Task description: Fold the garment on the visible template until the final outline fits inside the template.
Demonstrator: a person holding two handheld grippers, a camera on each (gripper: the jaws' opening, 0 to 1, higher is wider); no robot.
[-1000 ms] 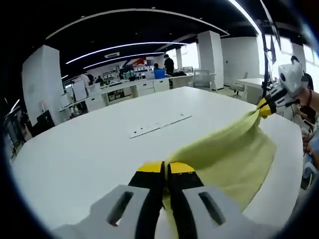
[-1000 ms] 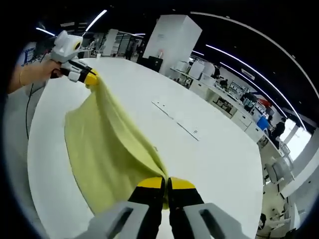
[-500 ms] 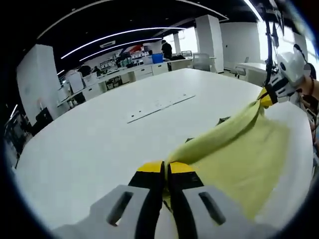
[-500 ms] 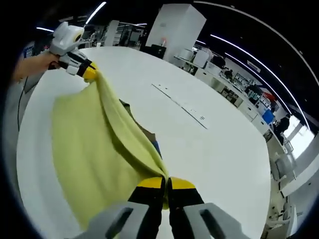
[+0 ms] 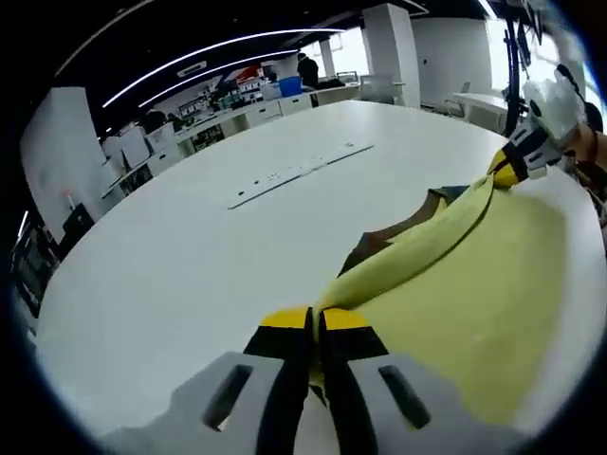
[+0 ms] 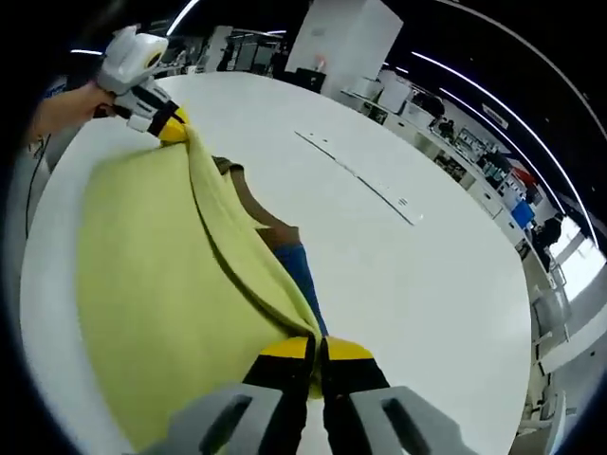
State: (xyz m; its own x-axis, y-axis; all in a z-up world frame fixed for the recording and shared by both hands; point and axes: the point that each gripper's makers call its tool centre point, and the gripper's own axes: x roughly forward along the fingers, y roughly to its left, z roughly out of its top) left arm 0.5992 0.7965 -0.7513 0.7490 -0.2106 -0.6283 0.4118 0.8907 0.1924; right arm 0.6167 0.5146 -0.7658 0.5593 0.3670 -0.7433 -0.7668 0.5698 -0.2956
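A yellow garment (image 5: 465, 284) hangs stretched between the two grippers above the white table (image 5: 142, 256). My left gripper (image 5: 315, 320) is shut on one corner at the bottom of the left gripper view. The right gripper (image 5: 507, 171) pinches the other corner at the far right. In the right gripper view, the right gripper (image 6: 318, 349) is shut on the garment (image 6: 161, 275), and the left gripper (image 6: 169, 125) holds it at upper left. A brown piece (image 6: 248, 201) and a blue piece (image 6: 300, 270) lie on the table under the taut edge; the brown piece (image 5: 379, 248) shows past the fold.
A long thin white strip (image 5: 299, 171) is set into the table's middle, the same strip (image 6: 360, 175) lying beyond the garment. A hand (image 6: 66, 109) grips the left tool. Office desks, a white pillar (image 6: 337, 47) and people stand beyond the table.
The garment's taut top edge has come toward the table's near side, uncovering the brown and blue pieces beneath it. Both grippers have stayed shut on their corners.
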